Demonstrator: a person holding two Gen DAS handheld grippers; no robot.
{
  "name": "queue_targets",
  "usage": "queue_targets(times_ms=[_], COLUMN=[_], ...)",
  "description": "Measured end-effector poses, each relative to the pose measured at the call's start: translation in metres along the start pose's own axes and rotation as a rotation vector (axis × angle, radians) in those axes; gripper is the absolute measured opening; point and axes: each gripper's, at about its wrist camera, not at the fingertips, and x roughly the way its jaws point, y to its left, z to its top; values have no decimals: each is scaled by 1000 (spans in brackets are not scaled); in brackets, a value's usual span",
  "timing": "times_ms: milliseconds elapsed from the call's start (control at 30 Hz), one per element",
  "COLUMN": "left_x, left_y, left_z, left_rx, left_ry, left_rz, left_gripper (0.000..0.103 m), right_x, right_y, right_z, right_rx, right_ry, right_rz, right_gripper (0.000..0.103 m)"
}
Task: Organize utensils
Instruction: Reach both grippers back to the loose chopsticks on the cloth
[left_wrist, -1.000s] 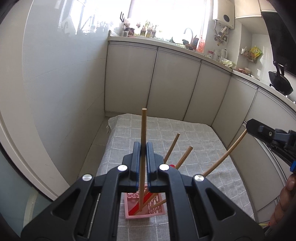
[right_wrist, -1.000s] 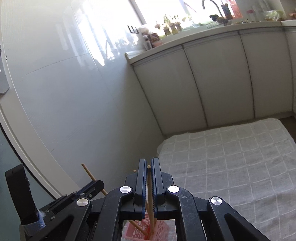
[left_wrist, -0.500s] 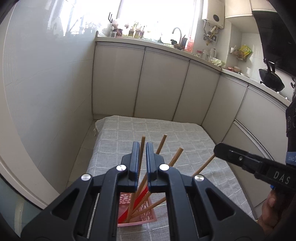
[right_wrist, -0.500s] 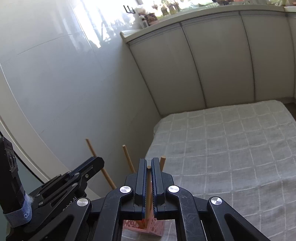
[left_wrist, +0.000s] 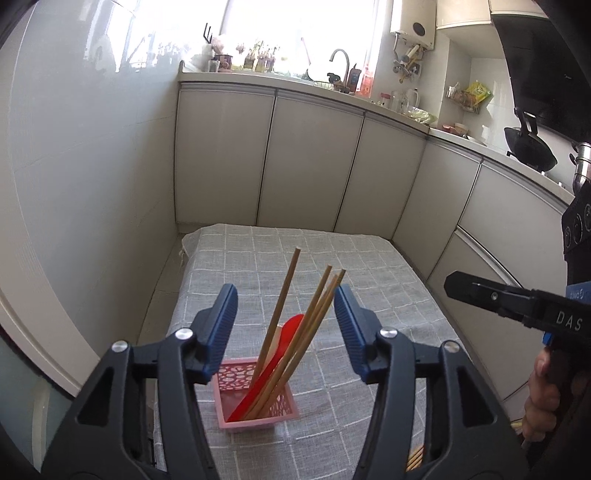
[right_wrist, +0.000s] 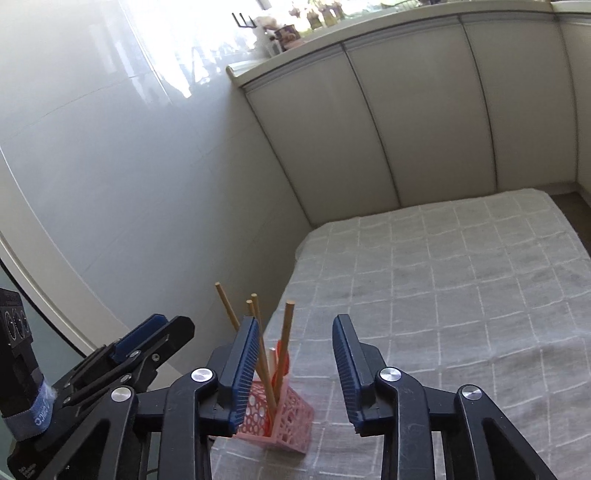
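A pink perforated basket (left_wrist: 255, 400) (right_wrist: 291, 417) stands on the grey checked cloth (left_wrist: 295, 254) near its front left corner. Several wooden chopsticks (left_wrist: 282, 299) (right_wrist: 284, 339) and a red spoon (left_wrist: 290, 330) lean in it. My left gripper (left_wrist: 285, 291) hovers just above and behind the basket. Its jaws are opening, and the chopsticks rise between them free of the pads. My right gripper (right_wrist: 296, 320) is also opening over the basket, with one chopstick close to its left pad but loose. Each gripper shows in the other's view: right (left_wrist: 480, 291), left (right_wrist: 155, 328).
A glossy white wall (left_wrist: 92, 184) runs close along the cloth's left edge. Pale cabinet doors (left_wrist: 306, 166) close off the far end and right side. A person's hand (left_wrist: 543, 398) holds the right gripper. Wooden stick ends (left_wrist: 413, 458) show at the bottom edge.
Both grippers were shut on one chopstick each; both have sunk toward the basket and opened. The two released chopsticks now lean in the basket with the others.
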Motion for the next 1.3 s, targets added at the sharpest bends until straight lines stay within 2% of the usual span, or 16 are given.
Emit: queue_targets(times_ms=[67, 200, 267, 433, 567, 700, 967, 1133, 1300], left_x=[-2, -3, -2, 4, 10, 21, 48, 65, 81], left_y=[-6, -21, -29, -48, -59, -66, -88, -104, -123], left_z=[-5, -16, -24, -38, -49, -62, -99, -122, -142], left_rx=[16, 49, 59, 92, 129, 149, 227, 250, 280], left_ry=[18, 50, 73, 153, 196, 264, 429, 554, 642], left_rz=[0, 7, -2, -40, -42, -40, -19, -37, -73], left_gripper=[66, 80, 81, 83, 84, 84, 85, 85, 85], right_x=[-7, -22, -29, -43, -50, -56, -51, -47, -44], right_y=[-8, -25, -33, -54, -70, -85, -119, -142, -167], right_z=[-5, -20, -27, -44, -56, -71, -99, -113, -127], right_rx=[3, -1, -5, -3, 6, 16, 39, 64, 103], right_ry=[11, 32, 41, 63, 86, 116, 241, 319, 391], right_rz=[-14, -53, -71, -124, -170, -219, -296, -337, -389], right_gripper=[50, 61, 66, 72, 77, 80, 82, 83, 83])
